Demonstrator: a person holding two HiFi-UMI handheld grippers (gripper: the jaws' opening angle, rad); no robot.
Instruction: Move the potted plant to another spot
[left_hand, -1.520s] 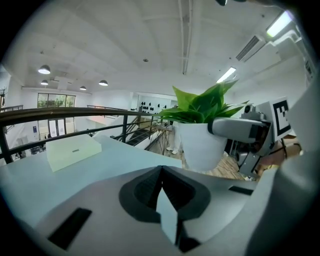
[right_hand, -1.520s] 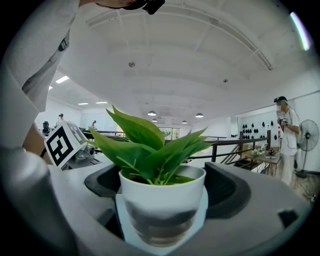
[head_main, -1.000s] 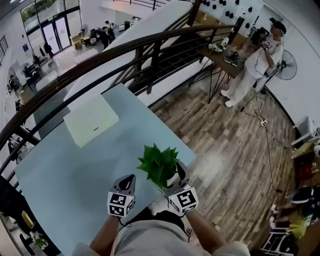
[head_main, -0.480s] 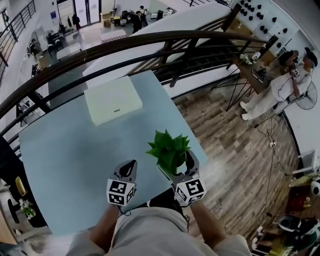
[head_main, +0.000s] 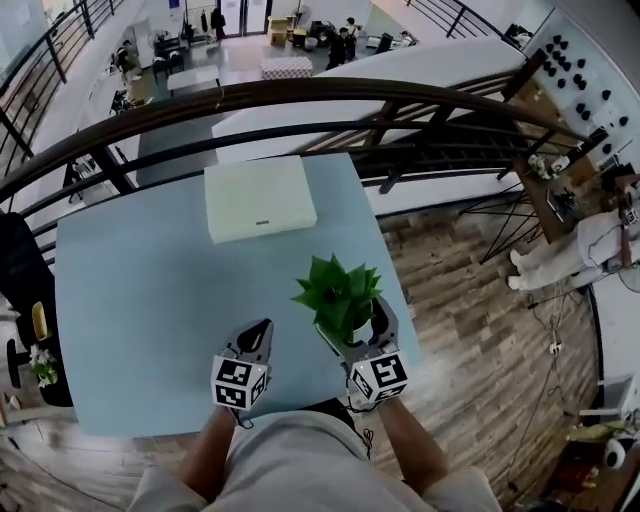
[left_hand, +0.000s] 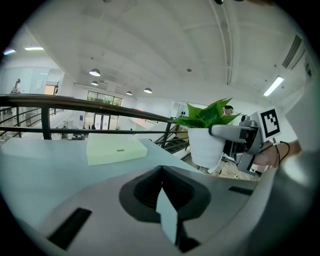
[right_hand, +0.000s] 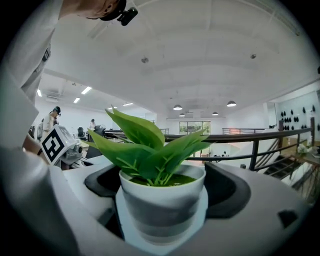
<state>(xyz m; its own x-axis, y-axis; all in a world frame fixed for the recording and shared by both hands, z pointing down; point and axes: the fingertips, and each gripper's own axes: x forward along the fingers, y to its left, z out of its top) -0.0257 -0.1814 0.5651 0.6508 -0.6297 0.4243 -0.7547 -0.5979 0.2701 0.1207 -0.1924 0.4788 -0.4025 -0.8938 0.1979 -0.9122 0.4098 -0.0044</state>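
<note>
The white round pot is topped with green leaves; the worktop is coloured pale blue, the flat box pale green.

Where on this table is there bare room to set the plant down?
Bare: the whole left half of the table, and the middle strip between the box and the left hand-held gripper. Crowded: the near right corner, where the right hand-held gripper holds the potted plant.

The left gripper and the right gripper are held forward side by side. The left jaws are pressed together, with nothing between. The right jaws clamp the potted plant.
</note>
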